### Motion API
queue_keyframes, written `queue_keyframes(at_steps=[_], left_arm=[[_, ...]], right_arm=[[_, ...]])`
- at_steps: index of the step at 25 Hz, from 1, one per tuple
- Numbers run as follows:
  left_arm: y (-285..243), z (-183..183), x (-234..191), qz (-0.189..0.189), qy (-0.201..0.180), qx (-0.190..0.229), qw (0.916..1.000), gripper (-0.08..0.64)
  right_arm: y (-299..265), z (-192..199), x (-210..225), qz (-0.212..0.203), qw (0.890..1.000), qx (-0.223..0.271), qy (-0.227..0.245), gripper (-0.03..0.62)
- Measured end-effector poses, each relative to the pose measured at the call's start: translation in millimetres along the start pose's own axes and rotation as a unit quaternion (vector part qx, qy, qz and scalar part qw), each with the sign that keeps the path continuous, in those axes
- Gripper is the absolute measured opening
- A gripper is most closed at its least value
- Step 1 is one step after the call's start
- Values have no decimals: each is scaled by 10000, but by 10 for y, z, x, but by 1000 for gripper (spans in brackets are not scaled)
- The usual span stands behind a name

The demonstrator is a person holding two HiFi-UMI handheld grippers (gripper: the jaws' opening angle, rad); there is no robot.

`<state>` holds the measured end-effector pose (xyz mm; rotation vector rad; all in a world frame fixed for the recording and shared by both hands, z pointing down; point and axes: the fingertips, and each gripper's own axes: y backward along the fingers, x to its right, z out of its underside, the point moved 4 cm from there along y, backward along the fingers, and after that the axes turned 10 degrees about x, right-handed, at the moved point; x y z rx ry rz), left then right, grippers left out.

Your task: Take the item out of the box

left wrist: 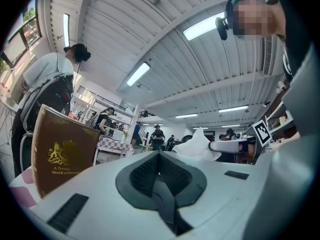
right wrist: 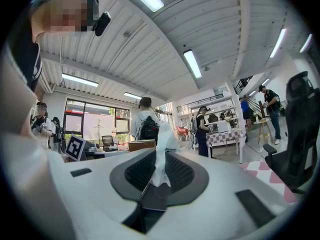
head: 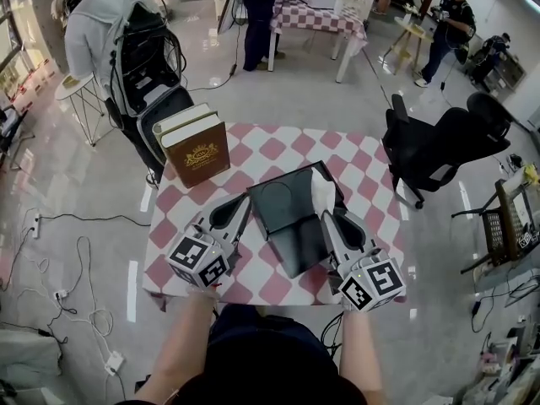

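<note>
Chair point(head: 439, 146), black and wheeled, stands off the right side of the checked table point(head: 270, 146); a brown book point(head: 196, 150) stands upright at the table's far left corner, apart from both grippers; the black box point(head: 287, 201) lies open mid-table between them, a round recess in its tray; the right gripper point(head: 325, 213) pinches the white crumpled item point(head: 322, 191) at the box's right edge; the left gripper point(head: 245, 199), jaws pressed together on nothing, sits just beside the box's left side.

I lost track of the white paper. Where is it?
In the head view, the white paper is pinched in the right gripper, at the right edge of the open black box.
</note>
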<state>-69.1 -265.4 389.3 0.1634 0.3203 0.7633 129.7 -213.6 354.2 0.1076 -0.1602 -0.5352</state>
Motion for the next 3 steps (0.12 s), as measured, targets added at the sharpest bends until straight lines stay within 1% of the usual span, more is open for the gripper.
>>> queue_keyframes(at_steps=[3], left_arm=[[-57, 28, -10, 31, 0, -31, 10000, 5]], right_arm=[[-20, 14, 47, -9, 10000, -4, -13, 60]])
